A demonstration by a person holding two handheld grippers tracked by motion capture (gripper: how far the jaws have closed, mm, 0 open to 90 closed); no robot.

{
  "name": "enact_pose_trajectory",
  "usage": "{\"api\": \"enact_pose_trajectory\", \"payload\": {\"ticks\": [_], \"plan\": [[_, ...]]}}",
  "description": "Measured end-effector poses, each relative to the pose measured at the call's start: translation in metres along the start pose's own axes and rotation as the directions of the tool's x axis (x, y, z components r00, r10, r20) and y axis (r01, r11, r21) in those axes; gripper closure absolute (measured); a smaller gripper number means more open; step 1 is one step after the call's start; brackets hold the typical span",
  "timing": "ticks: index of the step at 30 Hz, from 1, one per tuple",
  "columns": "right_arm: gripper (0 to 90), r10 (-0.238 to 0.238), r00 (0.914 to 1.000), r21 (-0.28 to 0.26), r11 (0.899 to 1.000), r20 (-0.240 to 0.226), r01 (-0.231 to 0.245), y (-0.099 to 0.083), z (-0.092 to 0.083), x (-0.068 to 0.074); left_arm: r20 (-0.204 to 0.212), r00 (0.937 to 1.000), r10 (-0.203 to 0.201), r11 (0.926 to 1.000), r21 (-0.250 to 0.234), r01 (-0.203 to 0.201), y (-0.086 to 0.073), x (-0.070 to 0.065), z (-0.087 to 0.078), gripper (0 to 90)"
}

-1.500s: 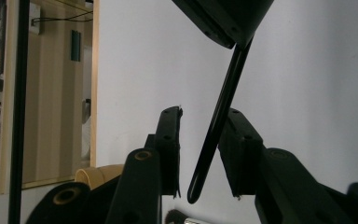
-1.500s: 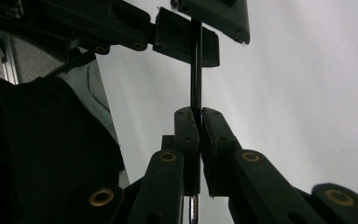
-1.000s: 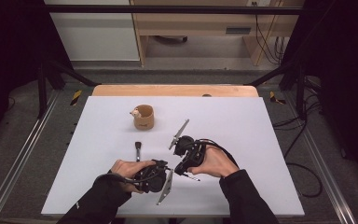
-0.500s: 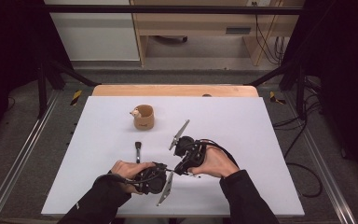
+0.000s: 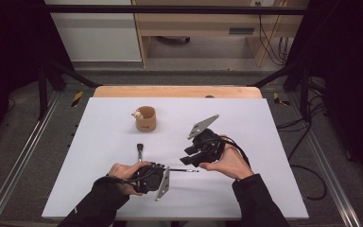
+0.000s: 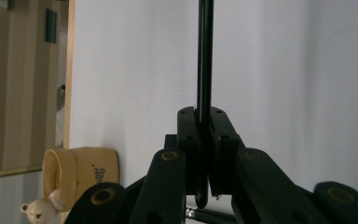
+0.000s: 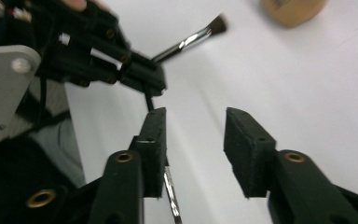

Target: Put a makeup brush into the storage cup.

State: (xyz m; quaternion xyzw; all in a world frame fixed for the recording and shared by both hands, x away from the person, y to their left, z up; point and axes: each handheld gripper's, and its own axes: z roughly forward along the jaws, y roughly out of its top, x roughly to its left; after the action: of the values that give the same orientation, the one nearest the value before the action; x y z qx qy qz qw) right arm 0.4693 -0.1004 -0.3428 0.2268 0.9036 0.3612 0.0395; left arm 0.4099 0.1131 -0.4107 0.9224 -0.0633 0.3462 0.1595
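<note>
The brush (image 7: 186,42) has a glossy metal ferrule, dark bristles and a smooth black handle. The grippers' jaws look like matt black plastic. The table (image 5: 264,123) top is smooth, matt white, edged in pale wood at its far side.

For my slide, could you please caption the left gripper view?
Left gripper clamps a thin black brush handle over the white table, bear-trimmed cup behind.

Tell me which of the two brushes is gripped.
The brush clamped in the left gripper, its handle sticking rightward; the other brush lies loose, nearer the cup.
</note>
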Motion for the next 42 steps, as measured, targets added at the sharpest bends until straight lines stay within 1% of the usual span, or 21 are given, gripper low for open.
{"api": "enact_pose_trajectory", "payload": {"ticks": [1,2,3,5,11,13,14,15,20,21,22,23,25,28,29,30,32,33,34,35,42], "plan": [[49.7,0.006,0.9993,-0.054,0.999,0.038,-0.004,-0.004,-0.008,-0.004,0.008,0.9998,-0.019,0.9998,-0.003,0.019,-0.001,0.001,0.000,84.7],[49.7,0.006,0.9993,-0.054,0.999,0.038,-0.004,-0.004,-0.008,-0.004,0.010,0.9999,-0.008,0.9998,0.017,0.008,-0.002,0.003,-0.001,84.7],[45.5,0.031,0.9973,-0.107,0.994,0.067,-0.023,-0.009,-0.015,-0.007,0.017,0.9985,-0.051,0.9986,-0.007,0.052,-0.003,0.002,0.001,84.8],[41.4,0.045,0.9952,-0.150,0.988,0.087,-0.032,-0.013,-0.021,-0.009,0.021,0.9970,-0.075,0.9972,-0.007,0.075,-0.004,0.003,0.001,84.8],[32.5,0.092,0.9874,-0.233,0.971,0.129,-0.060,-0.025,-0.030,-0.013,0.031,0.9868,-0.159,0.9873,-0.004,0.159,-0.011,0.003,0.002,84.8],[27.5,0.108,0.9840,-0.257,0.964,0.142,-0.068,-0.030,-0.033,-0.014,0.037,0.9793,-0.199,0.9798,-0.012,0.199,-0.013,0.003,0.002,84.7],[24.6,0.117,0.9809,-0.271,0.960,0.156,-0.071,-0.033,-0.034,-0.015,0.044,0.9703,-0.238,0.9708,-0.023,0.239,-0.015,0.004,0.002,84.7],[22.7,0.125,0.9781,-0.278,0.958,0.167,-0.075,-0.035,-0.034,-0.015,0.044,0.9703,-0.238,0.9708,-0.023,0.239,-0.015,0.004,0.002,84.7],[19.6,0.152,0.9699,-0.309,0.947,0.191,-0.087,-0.042,-0.034,-0.016,0.049,0.9443,-0.325,0.9437,-0.046,0.328,-0.019,0.004,0.002,84.7],[18.5,0.177,0.9652,-0.334,0.937,0.193,-0.104,-0.045,-0.035,-0.016,0.049,0.9396,-0.339,0.9389,-0.046,0.341,-0.020,0.004,0.002,84.7],[18.5,0.177,0.9652,-0.334,0.937,0.193,-0.104,-0.045,-0.035,-0.016,0.046,0.9362,-0.349,0.9353,-0.049,0.351,-0.020,0.004,0.002,84.7],[18.2,0.195,0.9613,-0.355,0.928,0.195,-0.116,-0.049,-0.036,-0.016,0.047,0.9248,-0.378,0.9229,-0.062,0.380,-0.021,0.004,0.002,84.7],[17.9,0.198,0.9596,-0.366,0.924,0.200,-0.115,-0.050,-0.036,-0.017,0.052,0.9127,-0.405,0.9099,-0.073,0.408,-0.022,0.004,0.002,84.7],[16.2,0.230,0.9525,-0.407,0.904,0.200,-0.132,-0.059,-0.037,-0.018,0.057,0.8857,-0.461,0.8813,-0.089,0.464,-0.024,0.006,0.001,84.8],[16.2,0.230,0.9525,-0.407,0.904,0.200,-0.132,-0.059,-0.037,-0.018,0.059,0.8795,-0.472,0.8749,-0.090,0.476,-0.025,0.006,0.001,84.8],[15.7,0.233,0.9510,-0.412,0.901,0.203,-0.133,-0.060,-0.037,-0.018,0.060,0.8678,-0.493,0.8625,-0.096,0.497,-0.025,0.006,0.001,84.8],[15.2,0.251,0.9469,-0.435,0.889,0.201,-0.143,-0.066,-0.037,-0.020,0.064,0.8542,-0.516,0.8477,-0.105,0.520,-0.026,0.007,0.001,84.8],[15.2,0.251,0.9469,-0.435,0.889,0.201,-0.143,-0.066,-0.037,-0.020,0.069,0.8452,-0.530,0.8382,-0.108,0.534,-0.026,0.007,0.002,84.8],[15.1,0.267,0.9439,-0.451,0.879,0.194,-0.156,-0.069,-0.036,-0.019,0.067,0.8288,-0.556,0.8211,-0.113,0.560,-0.026,0.007,0.003,84.7],[15.1,0.274,0.9427,-0.457,0.875,0.190,-0.162,-0.070,-0.036,-0.019,0.067,0.8288,-0.556,0.8211,-0.113,0.560,-0.026,0.007,0.003,84.8],[14.9,0.296,0.9407,-0.484,0.856,0.167,-0.183,-0.073,-0.031,-0.015,0.088,0.7645,-0.639,0.7539,-0.128,0.644,-0.026,0.006,0.005,84.8]]}}
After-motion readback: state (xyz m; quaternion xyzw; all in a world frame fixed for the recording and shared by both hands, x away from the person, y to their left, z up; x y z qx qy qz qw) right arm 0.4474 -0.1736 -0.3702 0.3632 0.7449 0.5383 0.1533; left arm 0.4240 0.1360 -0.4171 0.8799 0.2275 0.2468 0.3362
